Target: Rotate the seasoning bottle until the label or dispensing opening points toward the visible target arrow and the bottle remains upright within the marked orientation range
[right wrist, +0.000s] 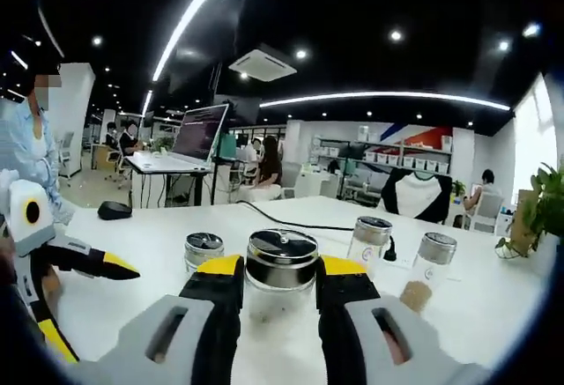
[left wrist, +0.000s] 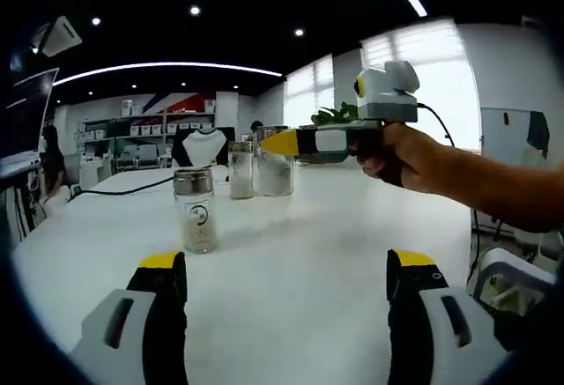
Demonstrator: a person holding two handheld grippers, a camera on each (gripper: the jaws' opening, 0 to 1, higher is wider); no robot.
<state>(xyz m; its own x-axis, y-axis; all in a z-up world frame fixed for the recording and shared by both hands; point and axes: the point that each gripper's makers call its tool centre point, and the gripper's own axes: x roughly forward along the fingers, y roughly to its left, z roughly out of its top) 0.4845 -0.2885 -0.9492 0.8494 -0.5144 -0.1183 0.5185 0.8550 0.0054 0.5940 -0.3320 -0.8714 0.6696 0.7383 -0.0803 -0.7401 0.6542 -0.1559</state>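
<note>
1. While the left gripper (left wrist: pixel 286 284) is hovering low over the white table (left wrist: pixel 300 253), its yellow-tipped jaws are standing wide apart with nothing between them.
2. Just ahead and to the left in the left gripper view, a jar (left wrist: pixel 195 210) with a metal lid is standing upright on the table, holding pale powder and showing a round label.
3. Farther back, two more jars (left wrist: pixel 241 170) are standing side by side, and the right gripper (left wrist: pixel 280 143), held by a hand (left wrist: pixel 414 158), is reaching the taller one (left wrist: pixel 274 166).
4. In the right gripper view, the right gripper (right wrist: pixel 280 281) is closing its jaws on the bottle (right wrist: pixel 282 262) from both sides, which is standing upright.
5. Beyond it, three other jars (right wrist: pixel 204 249) are standing on the table, and the left gripper (right wrist: pixel 104 266) is entering from the left.
6. At the far side, a laptop (right wrist: pixel 196 135) is sitting on a desk, and people are sitting in the office behind.
</note>
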